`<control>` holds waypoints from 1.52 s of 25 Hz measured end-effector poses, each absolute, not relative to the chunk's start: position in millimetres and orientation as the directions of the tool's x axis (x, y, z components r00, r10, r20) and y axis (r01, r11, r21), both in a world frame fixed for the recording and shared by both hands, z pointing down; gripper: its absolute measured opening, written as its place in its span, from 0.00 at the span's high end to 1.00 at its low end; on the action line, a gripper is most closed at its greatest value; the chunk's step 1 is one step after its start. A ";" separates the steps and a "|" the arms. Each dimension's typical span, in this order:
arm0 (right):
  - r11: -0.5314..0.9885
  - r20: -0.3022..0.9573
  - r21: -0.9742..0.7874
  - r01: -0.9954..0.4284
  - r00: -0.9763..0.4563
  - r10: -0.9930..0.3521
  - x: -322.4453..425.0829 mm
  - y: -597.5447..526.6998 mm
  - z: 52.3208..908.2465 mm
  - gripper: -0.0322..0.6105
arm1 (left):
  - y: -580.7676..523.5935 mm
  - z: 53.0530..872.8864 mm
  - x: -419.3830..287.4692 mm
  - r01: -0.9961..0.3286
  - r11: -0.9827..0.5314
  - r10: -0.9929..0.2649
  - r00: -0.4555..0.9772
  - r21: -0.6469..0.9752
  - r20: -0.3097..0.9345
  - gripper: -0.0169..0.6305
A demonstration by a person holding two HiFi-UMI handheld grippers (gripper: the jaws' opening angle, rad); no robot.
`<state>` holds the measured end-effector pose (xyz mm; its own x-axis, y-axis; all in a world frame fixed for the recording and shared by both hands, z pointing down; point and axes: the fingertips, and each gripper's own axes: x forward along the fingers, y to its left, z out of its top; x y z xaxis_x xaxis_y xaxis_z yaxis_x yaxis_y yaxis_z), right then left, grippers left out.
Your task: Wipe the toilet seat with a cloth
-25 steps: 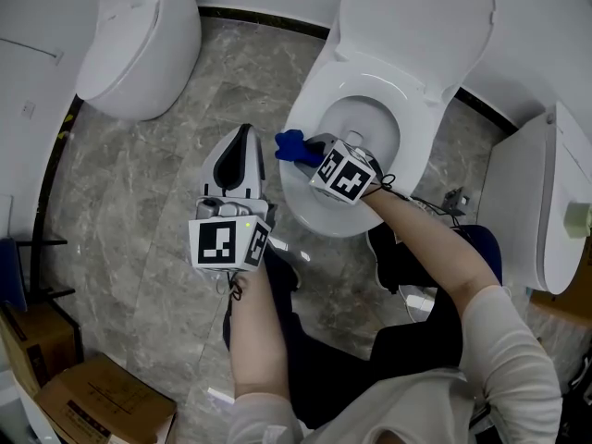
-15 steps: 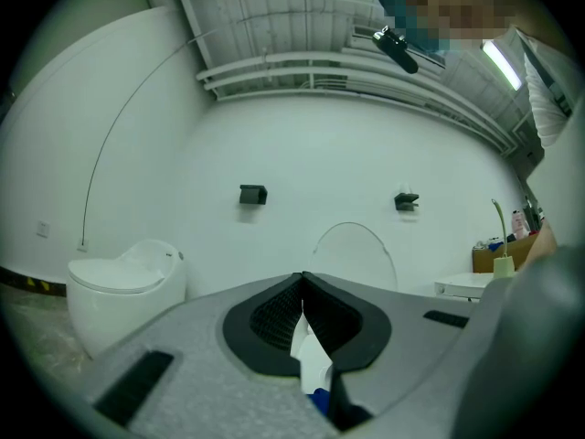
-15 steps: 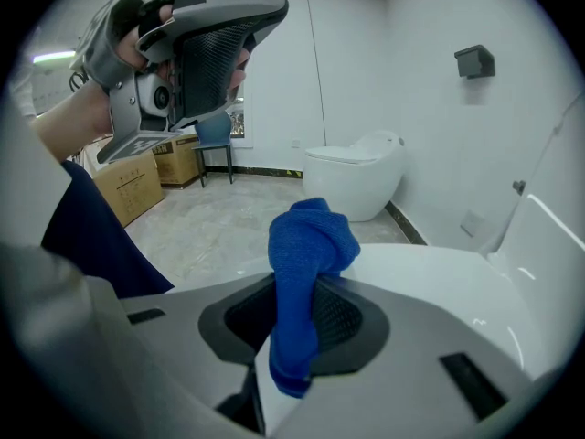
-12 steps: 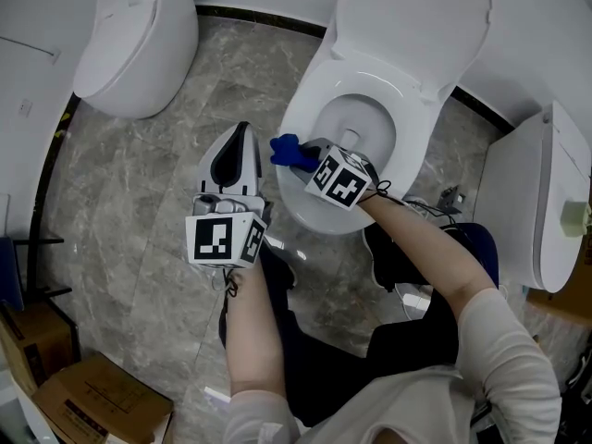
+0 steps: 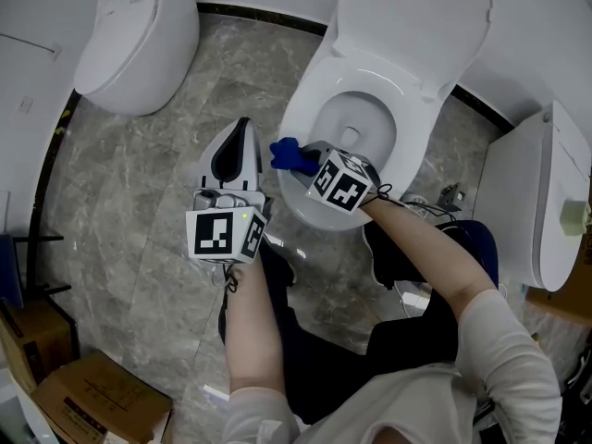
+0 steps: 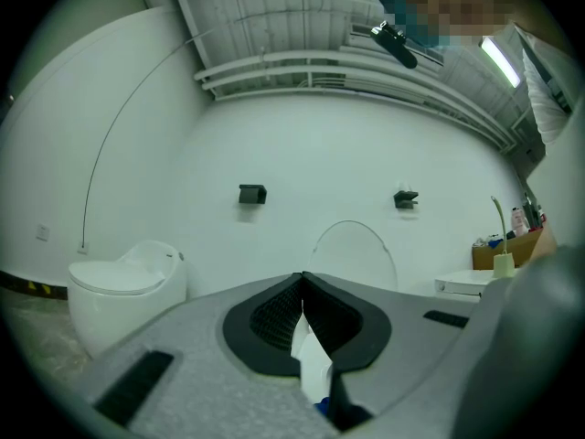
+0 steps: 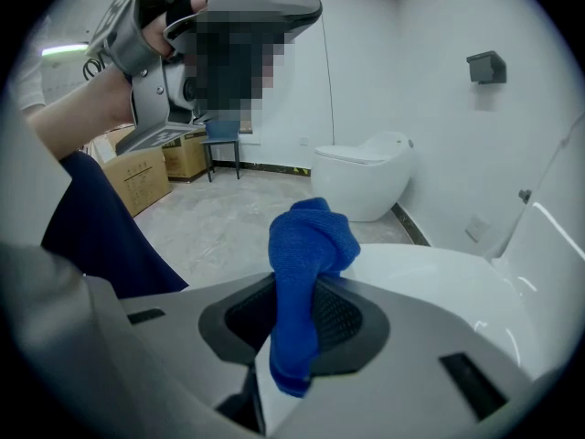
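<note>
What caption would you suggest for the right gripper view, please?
Right gripper shut on a blue cloth at the edge of the white toilet seat.

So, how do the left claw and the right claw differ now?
The right claw is shut on the blue cloth; the left claw is shut on nothing. The right claw is at the toilet seat; the left claw hangs over the floor. Both carry a marker cube.

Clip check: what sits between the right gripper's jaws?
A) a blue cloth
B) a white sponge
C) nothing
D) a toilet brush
A: in the right gripper view, the right gripper is closed on a blue cloth, which bunches up above the jaws.
</note>
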<state>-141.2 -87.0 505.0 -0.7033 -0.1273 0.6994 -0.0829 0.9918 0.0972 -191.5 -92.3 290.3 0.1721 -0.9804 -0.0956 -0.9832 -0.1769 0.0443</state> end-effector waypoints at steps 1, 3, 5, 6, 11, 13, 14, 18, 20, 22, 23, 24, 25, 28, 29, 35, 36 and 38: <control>0.992 0.701 0.097 -0.078 -0.702 -0.124 -141.1 -85.4 504.8 0.81 | -92.2 290.1 -191.7 -0.983 -0.176 -0.980 0.172 0.045 -0.096 0.96; 0.993 0.702 0.093 -0.072 -0.703 -0.117 -140.8 -81.4 504.7 0.81 | -91.7 290.0 -191.7 -0.983 -0.178 -0.980 0.173 0.046 -0.096 0.96; 0.994 0.701 0.087 -0.070 -0.704 -0.111 -140.0 -77.8 504.8 0.81 | -91.6 290.1 -190.7 -0.982 -0.182 -0.979 0.177 0.044 -0.097 0.96; 0.994 0.701 0.085 -0.068 -0.705 -0.109 -139.3 -76.3 504.8 0.81 | -91.7 290.1 -190.1 -0.982 -0.183 -0.979 0.179 0.042 -0.096 0.96; 0.995 0.700 0.075 -0.062 -0.707 -0.097 -136.6 -68.5 504.7 0.81 | -91.3 289.0 -190.1 -0.982 -0.183 -0.979 0.179 0.041 -0.098 0.96; 0.996 0.703 0.071 -0.060 -0.705 -0.092 -135.3 -65.8 504.9 0.81 | -90.8 288.8 -190.0 -0.983 -0.182 -0.979 0.177 0.040 -0.099 0.96; 0.996 0.705 0.069 -0.058 -0.704 -0.090 -134.5 -64.2 505.2 0.81 | -90.6 289.3 -190.1 -0.983 -0.181 -0.980 0.176 0.041 -0.098 0.96; 0.996 0.708 0.064 -0.060 -0.701 -0.088 -131.9 -57.6 506.2 0.81 | -90.5 294.8 -190.6 -0.983 -0.178 -0.981 0.174 0.043 -0.087 0.96; 0.996 0.712 0.070 -0.052 -0.697 -0.087 -131.2 -54.0 505.8 0.81 | -89.3 294.9 -191.2 -0.983 -0.178 -0.981 0.174 0.037 -0.085 0.96; 0.996 0.720 0.075 -0.037 -0.689 -0.080 -130.7 -50.8 505.9 0.81 | -88.0 294.5 -192.3 -0.984 -0.175 -0.982 0.172 0.032 -0.085 0.96; 0.997 0.724 0.076 -0.031 -0.686 -0.077 -130.5 -49.6 505.9 0.81 | -87.4 294.3 -192.8 -0.984 -0.173 -0.982 0.170 0.032 -0.086 0.96; 0.997 0.726 0.077 -0.027 -0.683 -0.075 -130.3 -48.6 505.9 0.81 | -86.9 293.9 -193.3 -0.984 -0.173 -0.982 0.169 0.031 -0.087 0.96; 0.997 0.728 0.077 -0.025 -0.682 -0.073 -130.0 -47.6 505.8 0.81 | -86.3 293.3 -193.7 -0.985 -0.172 -0.982 0.169 0.031 -0.089 0.96; 0.996 0.732 0.088 -0.016 -0.678 -0.075 -129.5 -43.2 504.8 0.81 | -84.4 291.9 -195.7 -0.985 -0.170 -0.982 0.167 0.030 -0.092 0.96; 0.995 0.733 0.096 -0.011 -0.676 -0.078 -129.4 -41.4 504.6 0.81 | -83.9 291.9 -196.5 -0.985 -0.168 -0.982 0.165 0.032 -0.091 0.96; 0.995 0.743 0.102 -0.005 -0.665 -0.079 -127.6 -35.5 504.7 0.81 | -81.6 290.8 -197.8 -0.986 -0.167 -0.982 0.163 0.031 -0.094 0.96; 0.995 0.745 0.103 -0.001 -0.662 -0.078 -127.3 -34.3 504.9 0.81 | -81.3 290.8 -197.7 -0.986 -0.166 -0.982 0.163 0.031 -0.093 0.96; 0.994 0.747 0.109 0.003 -0.660 -0.080 -126.2 -32.3 504.8 0.81 | -81.0 290.8 -197.3 -0.986 -0.167 -0.982 0.163 0.031 -0.093 0.96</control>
